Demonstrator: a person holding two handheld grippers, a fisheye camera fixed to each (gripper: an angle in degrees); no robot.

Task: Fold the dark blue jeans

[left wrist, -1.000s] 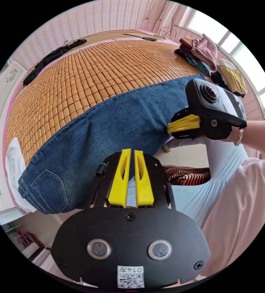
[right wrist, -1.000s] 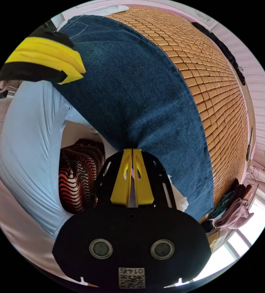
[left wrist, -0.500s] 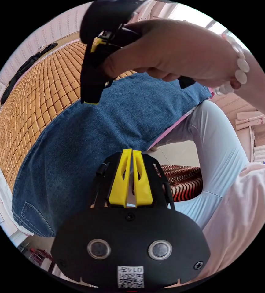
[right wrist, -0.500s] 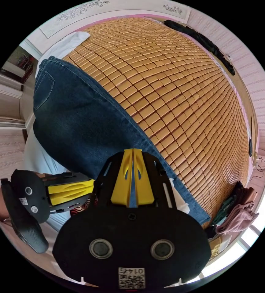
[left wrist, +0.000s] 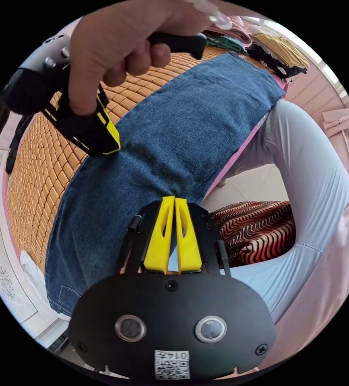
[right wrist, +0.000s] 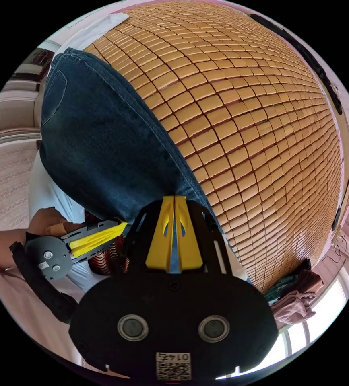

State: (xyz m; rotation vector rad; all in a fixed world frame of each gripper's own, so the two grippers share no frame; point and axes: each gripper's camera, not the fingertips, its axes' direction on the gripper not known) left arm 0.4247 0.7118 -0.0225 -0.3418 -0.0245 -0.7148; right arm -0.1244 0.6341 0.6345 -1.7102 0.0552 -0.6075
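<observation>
The dark blue jeans (left wrist: 174, 128) lie flat in a long band along the near edge of a bamboo mat (right wrist: 242, 120), with the waist and a back pocket (right wrist: 55, 96) at one end. My left gripper (left wrist: 172, 200) is shut, its tips at the jeans' near edge over the bed side, with no cloth seen between the jaws. The same gripper (right wrist: 120, 228) also appears low on the left of the right gripper view. My right gripper (right wrist: 174, 198) is shut, tips at the jeans' far edge by the mat. A hand holds this gripper (left wrist: 110, 145) over the jeans.
A person's leg in pale blue trousers (left wrist: 307, 161) stands against the bed, above a striped red-and-black thing (left wrist: 259, 229) on the floor. Folded clothes (left wrist: 271, 44) are piled at the mat's end by the window. A black garment (right wrist: 303, 52) lies along the far edge.
The right gripper has travelled from the jeans' near edge across to their far edge and along toward the waist. The left gripper's jaws, a little apart one second ago, now meet.
</observation>
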